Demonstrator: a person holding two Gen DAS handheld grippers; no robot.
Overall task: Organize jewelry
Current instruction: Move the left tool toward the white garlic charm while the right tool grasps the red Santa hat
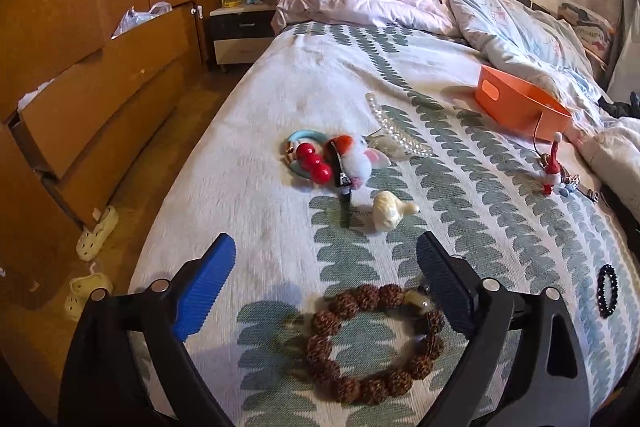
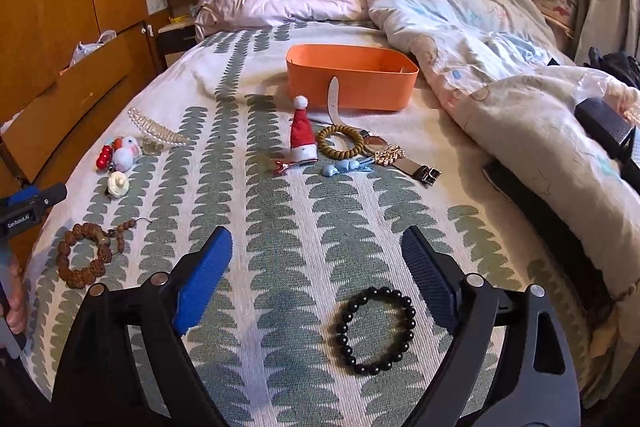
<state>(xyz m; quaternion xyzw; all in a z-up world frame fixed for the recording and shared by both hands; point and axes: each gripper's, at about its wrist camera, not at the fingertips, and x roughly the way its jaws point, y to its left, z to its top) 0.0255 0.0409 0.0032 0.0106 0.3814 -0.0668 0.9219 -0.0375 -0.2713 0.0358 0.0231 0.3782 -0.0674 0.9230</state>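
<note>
My left gripper (image 1: 325, 254) is open and empty above a brown bead bracelet (image 1: 374, 345) that lies on the bedspread between its fingers, nearer the right finger. My right gripper (image 2: 316, 247) is open and empty above a black bead bracelet (image 2: 375, 330), which also shows in the left wrist view (image 1: 607, 290). An orange box (image 2: 351, 75) stands further up the bed, with a white strap hanging over its front wall. In front of it lie a Santa-hat clip (image 2: 301, 135), an olive bead ring (image 2: 339, 142) and a watch (image 2: 400, 157).
A pearl hair claw (image 2: 158, 129), a plush clip with red beads (image 1: 340, 161) and a cream shell clip (image 1: 387, 213) lie at the left. A crumpled duvet (image 2: 480, 39) covers the right and far side. A wooden wardrobe (image 1: 80, 47) flanks the bed's left edge.
</note>
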